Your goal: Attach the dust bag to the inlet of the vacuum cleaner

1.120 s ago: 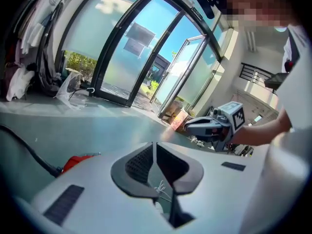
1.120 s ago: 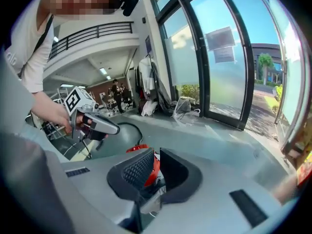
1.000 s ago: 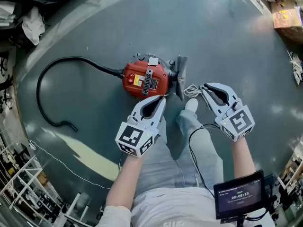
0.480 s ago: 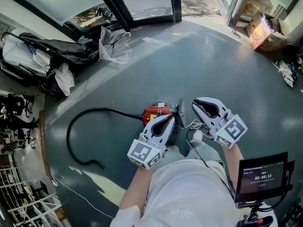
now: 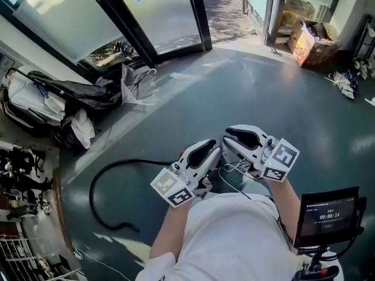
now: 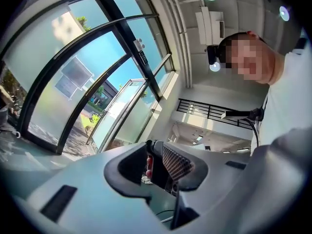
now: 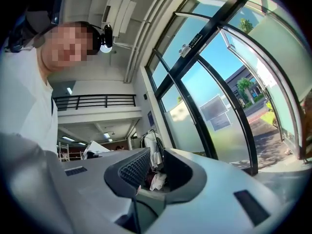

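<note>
A dark grey floor (image 5: 263,92) fills most of what you look down on, bare and shiny through the middle. Tall glass doors (image 5: 158,16) in black frames close off its far edge, and both gripper views show the same glazing rising to a high white ceiling. To your left, a heap of dark bags and pale cloth (image 5: 58,104) lies against the wall, with a crumpled clear plastic bag (image 5: 137,78) beside it. At far right, an open cardboard box (image 5: 310,43) stands by the doorway; it is full, but you cannot tell with what.

The vacuum cleaner's body is hidden under your raised grippers. Only its black hose (image 5: 92,198) shows, looping over the floor at your lower left. The dust bag cannot be made out in any view.

Your left gripper (image 5: 212,147) and right gripper (image 5: 227,139) sit side by side, nearly touching. The jaws of each have just been opening and stand a narrow gap apart, with nothing between them. A thin white cord (image 5: 231,170) shows below them, and a small screen (image 5: 328,215) is mounted at your lower right.
</note>
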Demonstrator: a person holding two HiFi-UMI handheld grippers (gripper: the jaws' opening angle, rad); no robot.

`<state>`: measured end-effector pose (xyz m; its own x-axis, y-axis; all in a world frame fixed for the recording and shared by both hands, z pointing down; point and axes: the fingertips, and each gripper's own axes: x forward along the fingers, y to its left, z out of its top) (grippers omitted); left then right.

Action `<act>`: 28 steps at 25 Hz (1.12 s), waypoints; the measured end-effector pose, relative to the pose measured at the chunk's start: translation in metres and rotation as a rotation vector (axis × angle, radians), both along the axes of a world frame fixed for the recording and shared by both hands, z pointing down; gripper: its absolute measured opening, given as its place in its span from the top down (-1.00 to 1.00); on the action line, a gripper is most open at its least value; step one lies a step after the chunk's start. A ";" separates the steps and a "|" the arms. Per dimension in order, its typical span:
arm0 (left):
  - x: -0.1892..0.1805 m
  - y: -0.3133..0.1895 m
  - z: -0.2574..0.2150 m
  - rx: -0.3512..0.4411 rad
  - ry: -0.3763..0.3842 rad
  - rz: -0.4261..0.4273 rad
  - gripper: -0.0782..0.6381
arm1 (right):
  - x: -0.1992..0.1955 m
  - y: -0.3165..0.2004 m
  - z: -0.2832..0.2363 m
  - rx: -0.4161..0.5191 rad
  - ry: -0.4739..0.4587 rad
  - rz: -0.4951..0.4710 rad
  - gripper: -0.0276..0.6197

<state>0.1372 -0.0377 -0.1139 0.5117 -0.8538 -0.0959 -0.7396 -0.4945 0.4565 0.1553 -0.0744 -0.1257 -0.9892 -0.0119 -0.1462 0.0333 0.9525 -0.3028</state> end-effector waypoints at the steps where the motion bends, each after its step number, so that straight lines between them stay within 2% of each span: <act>1: -0.002 -0.005 -0.001 -0.009 0.000 0.020 0.53 | -0.003 -0.004 -0.002 -0.009 0.002 0.024 0.71; 4: -0.009 -0.003 0.000 -0.034 0.025 0.106 0.53 | -0.010 0.000 -0.002 -0.033 0.013 0.121 0.71; 7: -0.018 0.062 0.004 -0.038 0.069 0.178 0.53 | -0.011 0.066 0.006 -0.055 0.020 0.218 0.71; 10: -0.016 0.120 0.012 -0.048 0.077 0.228 0.53 | 0.002 0.122 0.018 -0.124 -0.003 0.290 0.71; 13: -0.016 0.118 0.023 -0.072 0.070 0.239 0.53 | 0.017 0.125 0.024 -0.130 0.005 0.342 0.71; 18: -0.025 0.116 0.036 -0.098 0.074 0.209 0.53 | 0.027 0.131 0.027 -0.101 0.021 0.365 0.71; 20: -0.005 0.131 0.029 -0.109 0.071 0.196 0.53 | 0.054 0.145 0.019 -0.118 -0.002 0.373 0.71; 24: 0.060 0.172 0.009 -0.120 0.044 0.163 0.53 | 0.128 0.178 -0.002 -0.124 -0.056 0.385 0.71; 28: 0.079 0.189 0.017 -0.148 0.017 0.153 0.53 | 0.147 0.191 0.006 -0.116 -0.059 0.411 0.72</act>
<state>0.2160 0.1518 -0.0971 0.6357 -0.7718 0.0154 -0.6529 -0.5270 0.5441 0.3023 0.1170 -0.1201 -0.8887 -0.4229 -0.1770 -0.3214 0.8500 -0.4174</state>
